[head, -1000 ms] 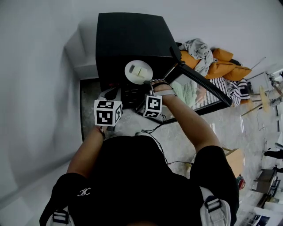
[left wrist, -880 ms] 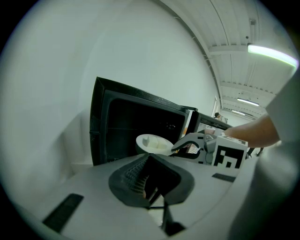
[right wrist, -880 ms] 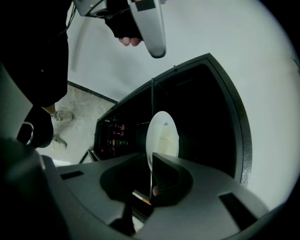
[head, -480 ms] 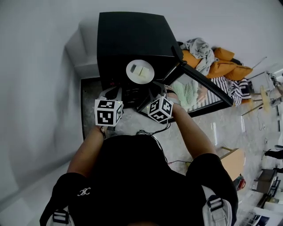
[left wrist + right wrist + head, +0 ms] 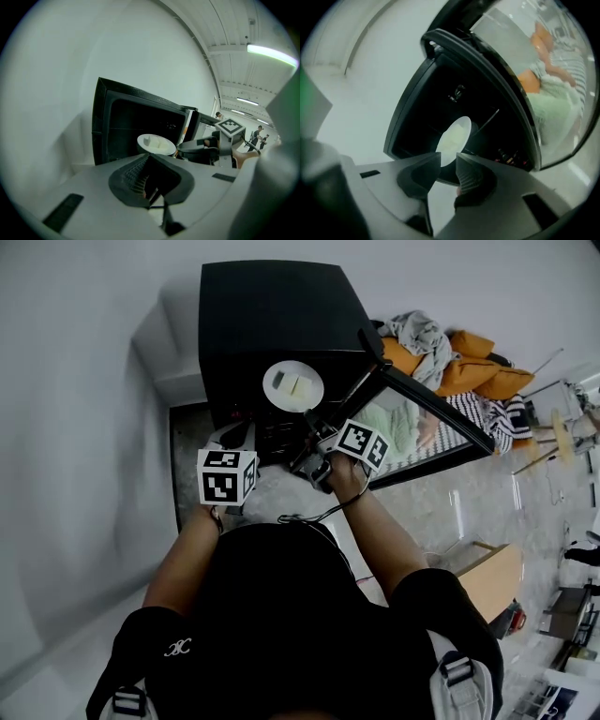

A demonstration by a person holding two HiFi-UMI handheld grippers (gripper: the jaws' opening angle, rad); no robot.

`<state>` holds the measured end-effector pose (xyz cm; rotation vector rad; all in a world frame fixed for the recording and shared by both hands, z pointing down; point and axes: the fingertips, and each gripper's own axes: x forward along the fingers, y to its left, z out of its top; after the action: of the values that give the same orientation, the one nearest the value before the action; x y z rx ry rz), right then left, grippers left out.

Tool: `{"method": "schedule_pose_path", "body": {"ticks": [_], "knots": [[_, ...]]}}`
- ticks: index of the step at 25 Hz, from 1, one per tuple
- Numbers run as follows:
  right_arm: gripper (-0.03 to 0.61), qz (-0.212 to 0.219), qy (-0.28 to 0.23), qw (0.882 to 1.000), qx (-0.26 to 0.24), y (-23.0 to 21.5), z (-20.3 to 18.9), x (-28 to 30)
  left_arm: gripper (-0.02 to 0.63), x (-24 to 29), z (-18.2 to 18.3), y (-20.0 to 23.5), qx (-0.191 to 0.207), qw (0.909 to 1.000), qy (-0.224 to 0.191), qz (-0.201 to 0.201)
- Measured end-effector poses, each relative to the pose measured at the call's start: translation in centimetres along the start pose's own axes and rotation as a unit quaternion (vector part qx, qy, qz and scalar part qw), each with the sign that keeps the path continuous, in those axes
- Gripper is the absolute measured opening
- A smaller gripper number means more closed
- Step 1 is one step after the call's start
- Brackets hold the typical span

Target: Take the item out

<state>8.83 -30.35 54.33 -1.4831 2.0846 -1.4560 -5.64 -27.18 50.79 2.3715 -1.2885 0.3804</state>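
Note:
A white plate (image 5: 292, 385) with pale food pieces on it sits at the mouth of a black oven (image 5: 272, 315) whose door (image 5: 431, 413) hangs open to the right. My right gripper (image 5: 315, 420) reaches in from the front right. In the right gripper view its jaws (image 5: 449, 157) stand narrowly apart with the plate's (image 5: 454, 136) near rim filling the gap. The left gripper view shows the plate (image 5: 156, 143) with the right gripper (image 5: 183, 149) at its edge. My left gripper (image 5: 234, 439) waits at the oven's lower left, jaws (image 5: 149, 158) shut on nothing.
The oven stands against a white wall on a grey speckled ledge (image 5: 187, 456). Orange cushions and clothes (image 5: 450, 367) lie to the right beyond the door. A thin cable (image 5: 309, 514) trails in front of the person's body.
My right gripper has rolled over and its marker cube has swung right and slightly up, with the jaws now at the plate's rim. The left gripper has stayed put.

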Motion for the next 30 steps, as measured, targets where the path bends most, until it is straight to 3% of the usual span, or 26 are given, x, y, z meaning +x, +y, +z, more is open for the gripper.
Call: {"method": "schedule_pose_path", "body": {"ticks": [3,7,13,16,21,23,27,30], "knots": [[0.097,0.009,-0.016,0.995,0.103,-0.5,0.2,0.6,0.000,-0.3,-0.1,0.1,-0.001,1.0000,0.000,0.003],[0.097,0.004,-0.029,0.980,0.196,-1.6,-0.1,0.8,0.000,-0.9,-0.1,0.5,-0.004,0.9999,-0.004,0.008],[0.097,0.007,-0.038,0.962,0.272,-2.2,0.0,1.9,0.001,-1.0,-0.3,1.2,-0.013,0.9998,0.000,0.014],[0.096,0.016,-0.043,0.946,0.320,-2.1,0.0,2.5,0.000,-1.1,-0.3,1.1,-0.010,0.9999,-0.001,0.013],[0.094,0.016,-0.047,0.932,0.358,-1.9,-0.1,3.3,0.002,-1.1,-0.4,0.9,-0.008,0.9999,0.000,0.013],[0.064,0.008,-0.042,0.928,0.370,-1.9,-0.3,3.4,0.000,-1.1,-0.5,0.8,-0.009,0.9999,0.001,0.013],[0.034,0.003,-0.037,0.923,0.382,-2.1,-0.7,3.7,0.001,-1.0,-0.6,0.9,-0.011,0.9998,0.002,0.014],[0.030,0.016,-0.031,0.926,0.376,-1.6,-0.8,3.7,0.000,-1.1,-0.6,0.9,-0.012,0.9998,0.001,0.015]]}}
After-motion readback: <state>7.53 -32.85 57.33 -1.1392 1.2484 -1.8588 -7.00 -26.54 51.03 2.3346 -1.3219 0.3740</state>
